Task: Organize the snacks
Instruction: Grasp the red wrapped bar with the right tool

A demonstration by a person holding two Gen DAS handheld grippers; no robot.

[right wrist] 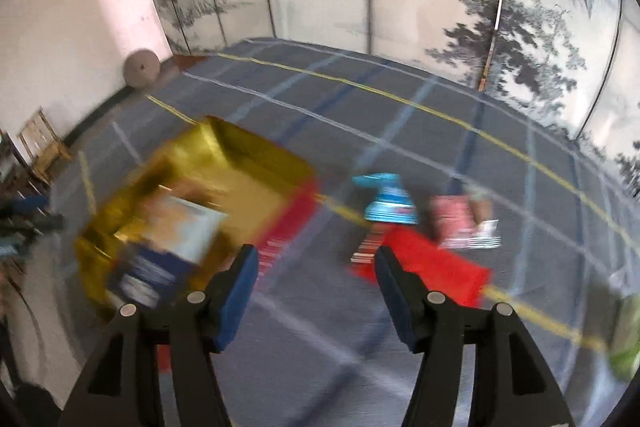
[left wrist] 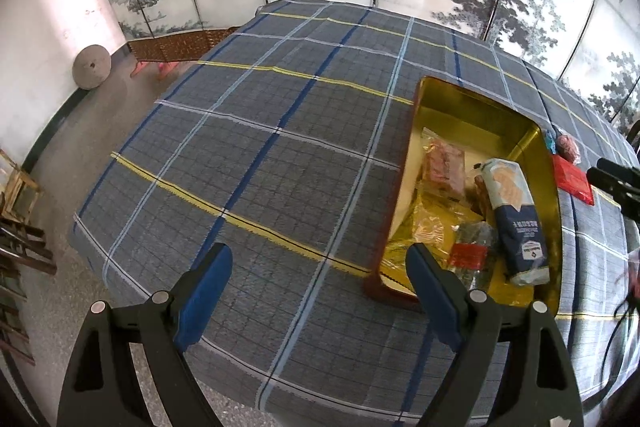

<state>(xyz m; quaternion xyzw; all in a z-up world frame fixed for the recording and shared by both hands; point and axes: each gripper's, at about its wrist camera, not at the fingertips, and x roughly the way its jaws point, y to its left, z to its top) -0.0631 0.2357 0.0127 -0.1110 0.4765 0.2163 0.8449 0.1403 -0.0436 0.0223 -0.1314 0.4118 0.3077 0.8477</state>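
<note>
Blur is smearing most of the right wrist view, so the packets there are showing only as patches of colour: a blue one (right wrist: 390,201), a pink one (right wrist: 466,223) just beside it and a flat red one (right wrist: 436,267) nearer the camera, all lying on the plaid tablecloth (right wrist: 312,339) to the right of the gold tin (right wrist: 256,151). Their printing is not reading at all. A green shape (right wrist: 628,339) is being cut off at the right edge.

The left wrist view is showing the tin (left wrist: 460,99) sharply: open, gold inside, sitting on the cloth (left wrist: 248,147) and holding a tall navy-and-white bag (left wrist: 516,219), clear-wrapped snacks (left wrist: 444,167) and a small red packet (left wrist: 468,255). The tin's near corner is hiding behind the gripper finger.

The left gripper (left wrist: 320,291) is hovering with its jaws spread wide and nothing between them. The right gripper (right wrist: 314,291) is likewise gaping, empty, above the cloth.
</note>
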